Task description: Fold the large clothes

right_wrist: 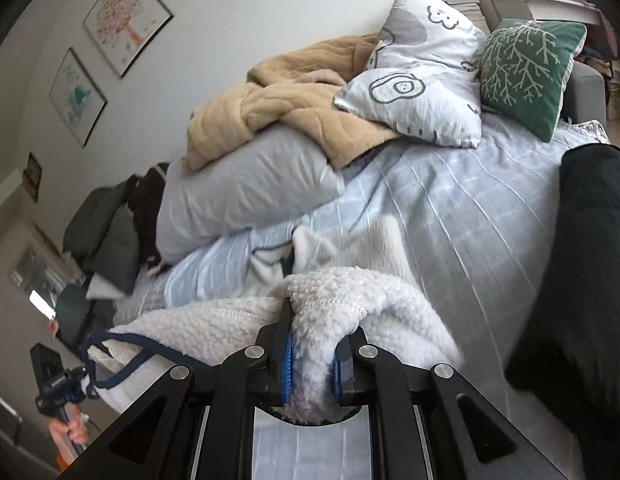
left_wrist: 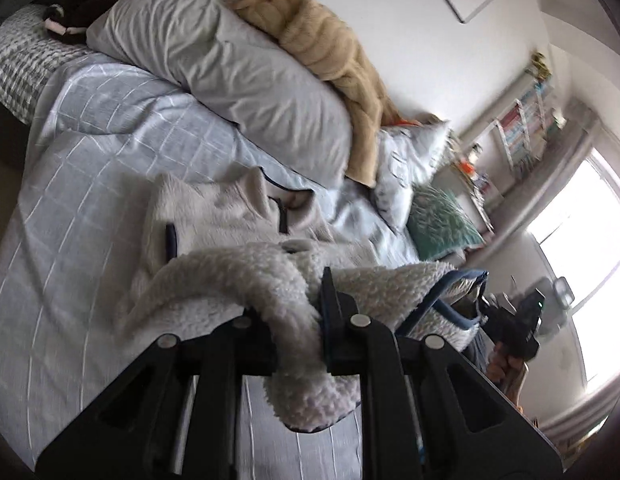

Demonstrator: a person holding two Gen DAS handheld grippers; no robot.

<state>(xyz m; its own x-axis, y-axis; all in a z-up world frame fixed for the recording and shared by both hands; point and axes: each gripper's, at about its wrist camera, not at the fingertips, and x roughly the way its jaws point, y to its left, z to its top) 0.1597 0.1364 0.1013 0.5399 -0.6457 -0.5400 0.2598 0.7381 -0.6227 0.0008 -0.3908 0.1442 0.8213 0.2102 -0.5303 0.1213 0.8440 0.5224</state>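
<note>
Evidently clamped on the cream fleece jacket with navy trim [left_wrist: 238, 216]: left hand-held gripper [left_wrist: 298, 320] pinched narrow on a bunched hem fold at lower centre of its frame, right hand-held gripper [right_wrist: 312, 356] likewise squeezed onto thick pile between blue pads. Lifted at both corners, probably to carry the lower half over the collar end, which lay flat mid-frame on the pale blue grid-striped bed cover [left_wrist: 90, 184]. Kept apart, likely for a taut, straight fold edge.

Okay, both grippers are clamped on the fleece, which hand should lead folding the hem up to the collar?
Neither, probably: left gripper and right gripper each pinch the hem of the fleece jacket, lifted above the bed. The collar lies ahead, so both should move together.
</note>
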